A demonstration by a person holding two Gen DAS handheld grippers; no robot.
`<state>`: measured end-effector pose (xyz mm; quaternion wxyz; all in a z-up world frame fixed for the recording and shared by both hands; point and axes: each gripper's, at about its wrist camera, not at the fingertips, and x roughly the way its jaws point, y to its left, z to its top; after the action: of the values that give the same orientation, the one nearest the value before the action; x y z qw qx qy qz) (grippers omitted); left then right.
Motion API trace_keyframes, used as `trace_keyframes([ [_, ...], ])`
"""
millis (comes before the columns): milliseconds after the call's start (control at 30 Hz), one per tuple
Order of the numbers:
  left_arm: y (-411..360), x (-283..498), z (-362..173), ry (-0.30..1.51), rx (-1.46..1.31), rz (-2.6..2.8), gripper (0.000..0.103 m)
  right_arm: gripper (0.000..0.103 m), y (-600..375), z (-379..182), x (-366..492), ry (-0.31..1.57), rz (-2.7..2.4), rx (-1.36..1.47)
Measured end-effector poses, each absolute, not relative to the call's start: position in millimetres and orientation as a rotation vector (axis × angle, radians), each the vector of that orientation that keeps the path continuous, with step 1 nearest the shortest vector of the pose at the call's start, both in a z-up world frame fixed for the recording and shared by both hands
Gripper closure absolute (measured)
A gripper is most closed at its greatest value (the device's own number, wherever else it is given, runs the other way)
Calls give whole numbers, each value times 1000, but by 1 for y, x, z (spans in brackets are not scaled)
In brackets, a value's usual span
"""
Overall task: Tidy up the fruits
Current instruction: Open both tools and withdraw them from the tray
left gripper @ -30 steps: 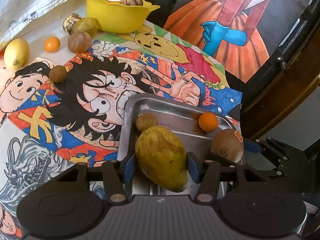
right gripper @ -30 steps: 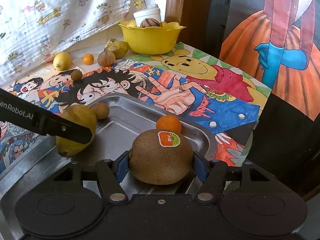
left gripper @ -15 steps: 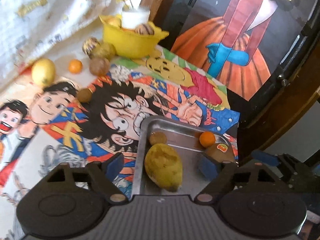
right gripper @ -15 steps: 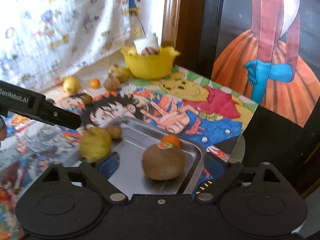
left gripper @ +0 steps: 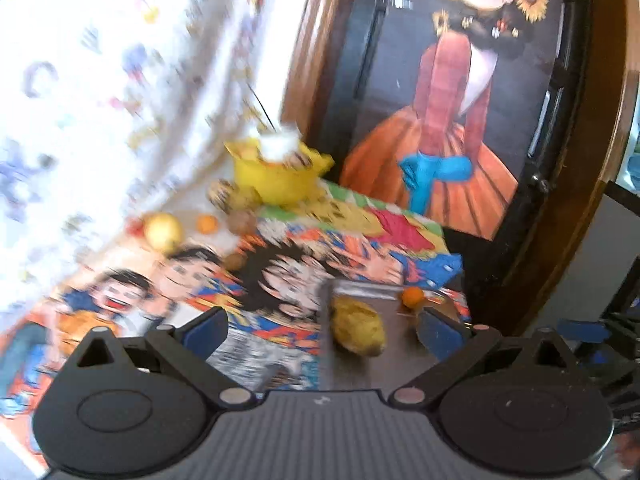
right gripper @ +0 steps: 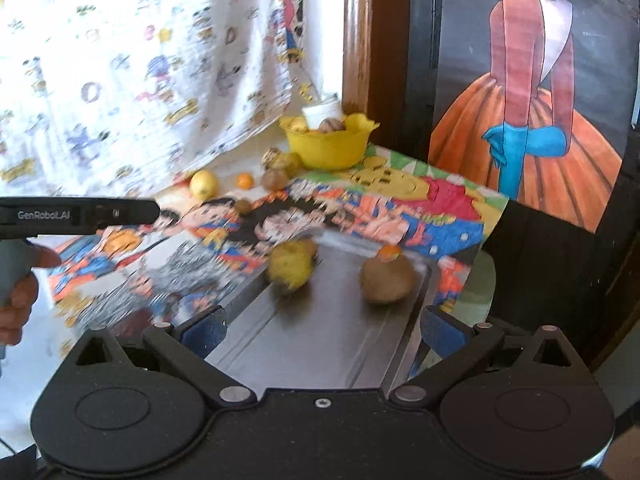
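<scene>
A steel tray [right gripper: 320, 340] lies at the table's near right corner. In it are a yellow-green mango [right gripper: 290, 266], a brown kiwi-like fruit [right gripper: 386, 280] and a small orange [right gripper: 389, 253]. The left wrist view, blurred, shows the mango [left gripper: 359, 326], the orange [left gripper: 413, 297] and the tray [left gripper: 396, 364]. My left gripper [left gripper: 324, 330] is open and empty, raised above and back from the tray. My right gripper [right gripper: 322, 328] is open and empty, raised over the tray's near end.
A yellow bowl [right gripper: 326, 148] with fruit stands at the back by the curtain. Loose fruit lies near it: a lemon [right gripper: 204, 185], a small orange [right gripper: 244, 180], brown fruits [right gripper: 274, 178]. The left gripper's body [right gripper: 76, 216] crosses the left side. The table edge drops at right.
Both grippers let go of their fruit, opened wide and pulled up and back from the tray. The mango and the brown fruit now rest in the tray.
</scene>
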<state>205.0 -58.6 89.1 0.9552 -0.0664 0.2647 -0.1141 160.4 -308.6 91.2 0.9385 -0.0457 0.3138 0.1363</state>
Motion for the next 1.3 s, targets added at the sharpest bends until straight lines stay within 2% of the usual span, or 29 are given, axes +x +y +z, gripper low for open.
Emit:
trace_keyframes([
  [300, -31, 137, 81, 479, -23, -247, 0, 1, -289, 68, 111, 725, 287, 91],
  [533, -15, 110, 61, 553, 35, -239, 0, 1, -282, 43, 101, 804, 253, 215],
  [800, 13, 104, 43, 614, -10, -173, 0, 1, -248, 27, 105, 858, 386, 205],
  [1167, 65, 136, 52, 613, -1, -40, 0, 0, -212, 83, 132, 647, 582, -165],
  [1233, 68, 143, 60, 592, 44, -34, 0, 0, -215, 105, 145, 656, 643, -120],
  [1300, 70, 146, 74, 525, 101, -24, 0, 0, -223, 137, 169, 705, 740, 42],
])
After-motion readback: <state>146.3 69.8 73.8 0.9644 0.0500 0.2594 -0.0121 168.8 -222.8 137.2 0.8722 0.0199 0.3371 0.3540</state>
